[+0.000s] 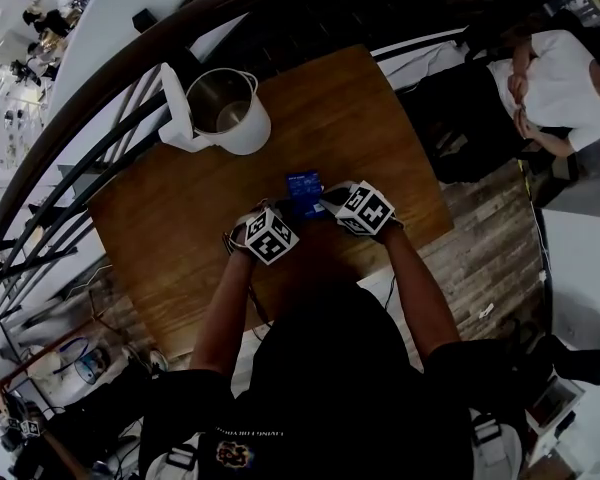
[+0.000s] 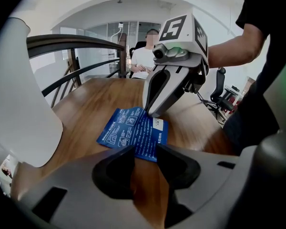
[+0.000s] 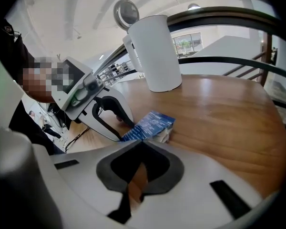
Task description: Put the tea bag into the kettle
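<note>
The right gripper (image 3: 140, 142), jaws pressed together at their tips on one edge of a blue tea bag sachet (image 3: 150, 125), meets the left gripper (image 2: 145, 151) from the opposite side. The left jaws stand slightly apart, with the sachet's other corner lying in the gap between them and bare wood showing beneath. The sachet rests near the middle of the wooden table (image 1: 365, 118), flat but for one end that looks a little raised, with something pale under it. The white kettle (image 1: 255, 130) stands well apart at the table's far left, its lid (image 3: 126, 13) tipped up and its mouth open. The hold looks thin: with only an edge pinched, the slick sachet could slide free on lifting, or skate across the wood if the left jaws close off-centre. Should both grippers pull to open it, a sudden tear might fling the bag or split it — and a drop on the way across would likely land short of the kettle. A curved dark railing (image 1: 75, 138) rings the table.
</note>
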{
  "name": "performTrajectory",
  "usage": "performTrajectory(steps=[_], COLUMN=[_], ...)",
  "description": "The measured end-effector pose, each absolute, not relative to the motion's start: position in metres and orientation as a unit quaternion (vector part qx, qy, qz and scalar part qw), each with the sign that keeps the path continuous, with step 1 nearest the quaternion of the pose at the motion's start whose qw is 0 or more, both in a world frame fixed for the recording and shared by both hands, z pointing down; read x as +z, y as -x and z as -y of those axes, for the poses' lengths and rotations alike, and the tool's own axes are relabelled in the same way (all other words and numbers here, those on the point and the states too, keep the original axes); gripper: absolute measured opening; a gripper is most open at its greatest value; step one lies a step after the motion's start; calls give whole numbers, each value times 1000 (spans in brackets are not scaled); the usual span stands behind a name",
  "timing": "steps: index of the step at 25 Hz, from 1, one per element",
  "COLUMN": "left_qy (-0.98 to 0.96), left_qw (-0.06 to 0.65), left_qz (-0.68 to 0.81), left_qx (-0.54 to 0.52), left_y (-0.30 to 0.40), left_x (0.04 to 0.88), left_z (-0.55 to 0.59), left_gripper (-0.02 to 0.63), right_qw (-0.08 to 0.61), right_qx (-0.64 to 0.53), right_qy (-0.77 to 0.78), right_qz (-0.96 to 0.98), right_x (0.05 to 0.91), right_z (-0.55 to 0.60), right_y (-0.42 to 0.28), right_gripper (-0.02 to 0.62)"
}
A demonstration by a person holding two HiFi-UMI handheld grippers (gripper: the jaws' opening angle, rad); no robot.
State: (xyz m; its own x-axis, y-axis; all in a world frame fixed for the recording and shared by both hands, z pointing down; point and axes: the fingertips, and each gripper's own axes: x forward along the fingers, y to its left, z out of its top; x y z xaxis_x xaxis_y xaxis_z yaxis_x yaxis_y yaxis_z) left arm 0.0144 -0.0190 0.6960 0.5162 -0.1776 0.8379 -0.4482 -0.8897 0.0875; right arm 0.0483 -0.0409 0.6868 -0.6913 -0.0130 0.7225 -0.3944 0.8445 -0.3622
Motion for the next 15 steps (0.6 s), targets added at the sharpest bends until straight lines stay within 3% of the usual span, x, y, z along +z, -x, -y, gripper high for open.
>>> performTrajectory(steps=[9, 15], left_qy=[-873, -890], left_qw=[158, 215], left_qz=[187, 180], left_qx=[421, 360], left_y=[-12, -17], left_x=[676, 661], left_z=[28, 31], left_gripper=[140, 141], right_qw=[380, 357], right_qx=[176, 94], right_qy=[-123, -152], right_qz=[900, 917], right_x=[660, 620], right_z=[48, 65], right_y=[-60, -69], right_gripper=[11, 11])
